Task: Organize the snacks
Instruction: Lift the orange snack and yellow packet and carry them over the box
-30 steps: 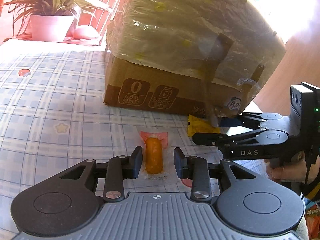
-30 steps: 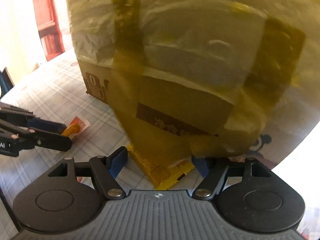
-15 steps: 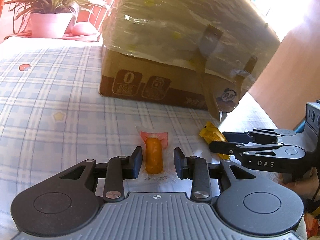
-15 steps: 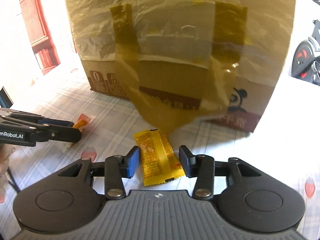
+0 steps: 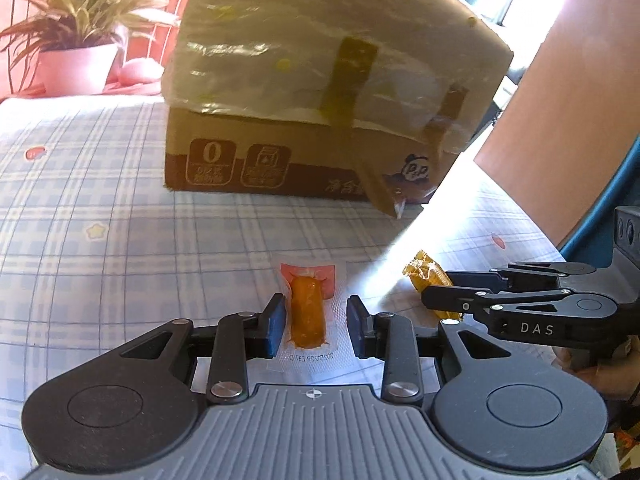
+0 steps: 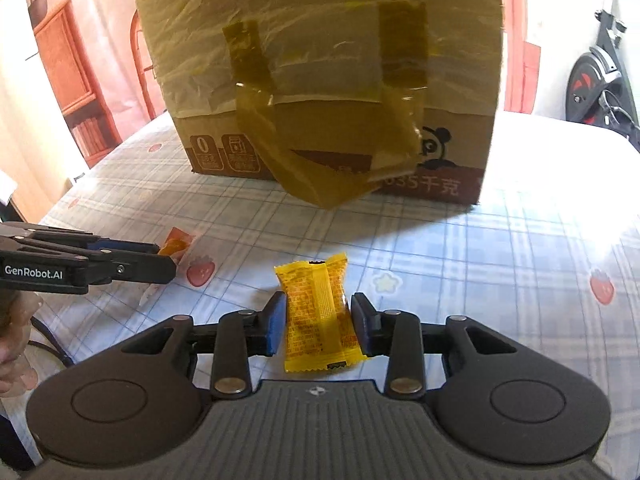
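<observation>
Both pairs of jaws pinch a snack. The left gripper (image 5: 316, 330) clamps a clear pouch (image 5: 307, 316) holding an orange sausage, long axis running straight ahead between the pads. The right gripper (image 6: 319, 330) nips a yellow packet (image 6: 318, 316), also pointing ahead, its print too fine to read. Beyond stands a carton (image 6: 332, 92) under plastic, marked "0" with a panda; "DAS" and "GenRobot.AI" show on the grippers.

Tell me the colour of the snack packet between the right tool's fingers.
Yellow, with fine red print: the small yellow foil snack packet, clearest in the right wrist view.
</observation>
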### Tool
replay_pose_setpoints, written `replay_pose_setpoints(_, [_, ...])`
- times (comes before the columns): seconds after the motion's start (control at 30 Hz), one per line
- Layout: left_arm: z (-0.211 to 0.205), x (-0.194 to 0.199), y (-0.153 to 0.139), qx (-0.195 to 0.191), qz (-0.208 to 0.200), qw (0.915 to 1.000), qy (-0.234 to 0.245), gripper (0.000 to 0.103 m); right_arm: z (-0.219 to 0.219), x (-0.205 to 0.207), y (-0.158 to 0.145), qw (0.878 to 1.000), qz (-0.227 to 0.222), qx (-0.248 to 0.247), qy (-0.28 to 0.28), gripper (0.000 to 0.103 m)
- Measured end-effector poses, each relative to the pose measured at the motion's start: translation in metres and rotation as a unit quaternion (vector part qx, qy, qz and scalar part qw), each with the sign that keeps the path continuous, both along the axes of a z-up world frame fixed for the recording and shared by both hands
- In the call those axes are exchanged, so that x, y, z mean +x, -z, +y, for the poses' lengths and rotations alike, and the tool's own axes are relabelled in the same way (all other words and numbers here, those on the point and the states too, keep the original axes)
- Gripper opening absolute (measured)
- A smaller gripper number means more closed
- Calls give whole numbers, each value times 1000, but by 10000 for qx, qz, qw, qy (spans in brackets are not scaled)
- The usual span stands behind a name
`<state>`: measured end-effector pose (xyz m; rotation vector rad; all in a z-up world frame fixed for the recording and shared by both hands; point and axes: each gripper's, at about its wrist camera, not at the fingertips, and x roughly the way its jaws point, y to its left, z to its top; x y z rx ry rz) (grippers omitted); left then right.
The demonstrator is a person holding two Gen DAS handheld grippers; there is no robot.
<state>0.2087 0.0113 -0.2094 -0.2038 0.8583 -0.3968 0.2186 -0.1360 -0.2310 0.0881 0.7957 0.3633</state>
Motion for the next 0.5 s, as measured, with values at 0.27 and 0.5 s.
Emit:
replay_pose_setpoints(0.27, [-1, -4, -34, -22, -405, 9992, -8, 35, -12, -10, -29, 9987, -406, 262, 170, 37])
replay_pose_setpoints(0.5, [3, 7, -98, -83, -1295, 9915, 12, 35, -25, -8, -86, 9910, -1225, 447, 308, 37])
